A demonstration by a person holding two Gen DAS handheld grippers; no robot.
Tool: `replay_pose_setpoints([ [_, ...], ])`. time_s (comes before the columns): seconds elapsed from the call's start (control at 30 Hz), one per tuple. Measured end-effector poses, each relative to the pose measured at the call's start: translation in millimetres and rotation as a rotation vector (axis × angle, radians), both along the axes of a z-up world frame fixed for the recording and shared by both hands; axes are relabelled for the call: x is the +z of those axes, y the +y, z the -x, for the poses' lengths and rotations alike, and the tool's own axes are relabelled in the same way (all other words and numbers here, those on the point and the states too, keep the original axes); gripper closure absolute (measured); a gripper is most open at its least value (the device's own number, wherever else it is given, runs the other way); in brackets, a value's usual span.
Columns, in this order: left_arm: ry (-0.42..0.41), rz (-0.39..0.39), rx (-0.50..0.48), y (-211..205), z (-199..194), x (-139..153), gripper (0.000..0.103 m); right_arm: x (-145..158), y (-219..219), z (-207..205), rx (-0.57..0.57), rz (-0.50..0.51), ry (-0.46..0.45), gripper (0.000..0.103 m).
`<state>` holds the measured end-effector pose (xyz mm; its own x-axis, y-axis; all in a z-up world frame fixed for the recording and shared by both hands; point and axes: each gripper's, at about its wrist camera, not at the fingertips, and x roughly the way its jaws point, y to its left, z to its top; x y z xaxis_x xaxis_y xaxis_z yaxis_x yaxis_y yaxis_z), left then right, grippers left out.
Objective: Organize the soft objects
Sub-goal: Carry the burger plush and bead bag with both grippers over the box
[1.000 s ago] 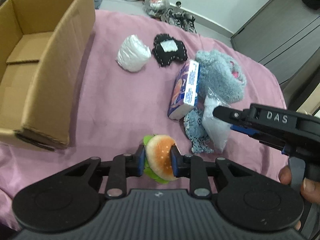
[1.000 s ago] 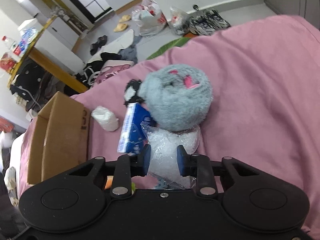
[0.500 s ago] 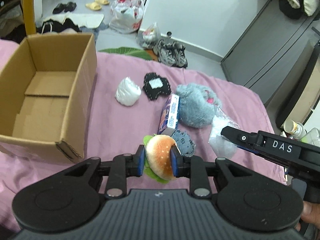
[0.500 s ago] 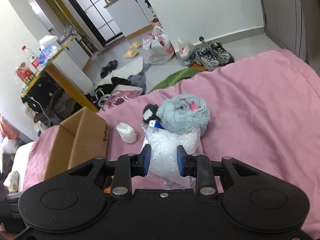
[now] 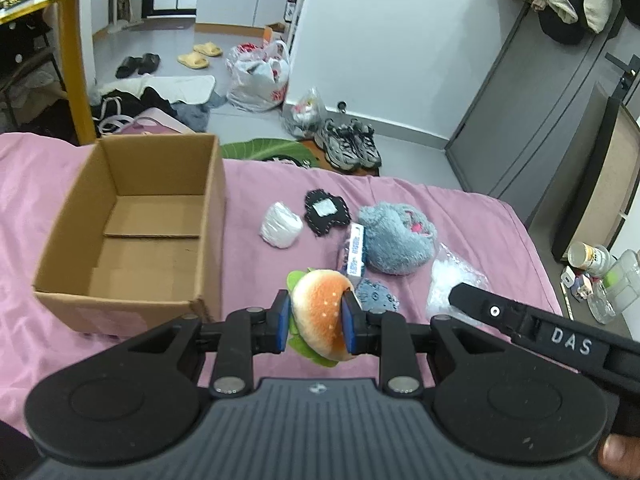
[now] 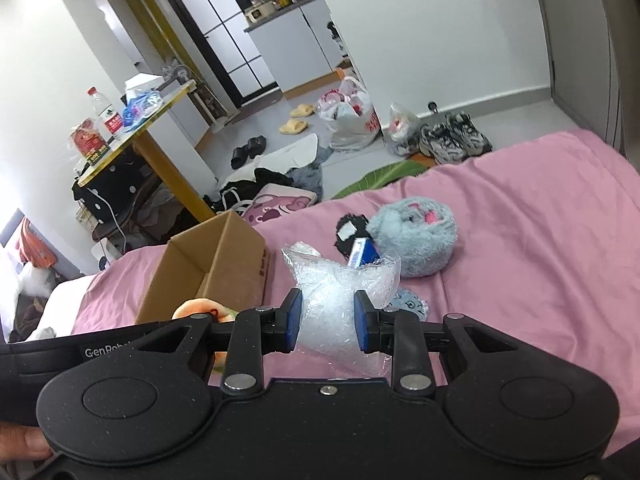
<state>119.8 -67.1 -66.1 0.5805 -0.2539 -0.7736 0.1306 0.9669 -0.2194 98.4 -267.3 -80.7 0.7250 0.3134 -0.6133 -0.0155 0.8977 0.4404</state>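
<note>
My left gripper [image 5: 315,322] is shut on a plush burger [image 5: 320,312] and holds it above the pink bed, right of an open cardboard box [image 5: 132,228]. My right gripper [image 6: 327,322] is shut on a clear plastic bag of white filling [image 6: 332,300], lifted above the bed; the bag also shows in the left wrist view [image 5: 452,276]. On the bed lie a grey fluffy plush [image 5: 394,238], a blue tissue pack [image 5: 355,250], a white bundle [image 5: 280,226], a black patch [image 5: 326,212] and a blue-grey cloth [image 5: 376,294].
The pink bed [image 6: 540,240] ends at its far edge, with shoes [image 5: 348,144], bags and clothes on the floor beyond. A yellow table [image 6: 160,148] stands left. A grey wardrobe [image 5: 520,120] stands at the right.
Both grippers have risen and drawn back from the pile, each still holding its object. The bag has come up off the bed. The box now shows fully.
</note>
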Motion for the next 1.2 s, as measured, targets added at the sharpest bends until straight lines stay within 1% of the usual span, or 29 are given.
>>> replay_pose_setpoints([
  [0.2, -0.029, -0.006, 0.041, 19.4, 10.3, 11.4, 0.078, 13.7, 8.4, 5.4, 0.005, 0.007, -0.049, 0.076],
  [0.3, -0.039, -0.003, 0.069, 32.7, 12.6, 18.5, 0.078, 18.3, 14.3, 6.6, 0.006, -0.006, -0.074, 0.076],
  [0.4, -0.058, -0.015, 0.087, 44.3, 13.0, 27.0, 0.078, 21.6, 18.4, 0.8, 0.021, -0.073, -0.067, 0.076],
  [0.6, -0.079, -0.016, 0.124, 66.6, 7.1, 43.3, 0.078, 35.2, 38.2, -12.6, 0.048, -0.082, -0.075, 0.076],
  [0.87, -0.091, -0.013, 0.164, 97.3, -9.5, 61.6, 0.078, 45.0, 70.1, -38.1, 0.101, -0.054, -0.065, 0.076],
  [1.03, -0.078, -0.006, 0.196, 115.0, -25.3, 64.3, 0.078, 49.4, 89.3, -59.4, 0.134, -0.027, -0.043, 0.076],
  [1.2, -0.059, -0.006, 0.225, 130.9, -45.7, 61.2, 0.078, 50.0, 106.1, -84.7, 0.165, -0.007, -0.022, 0.076],
])
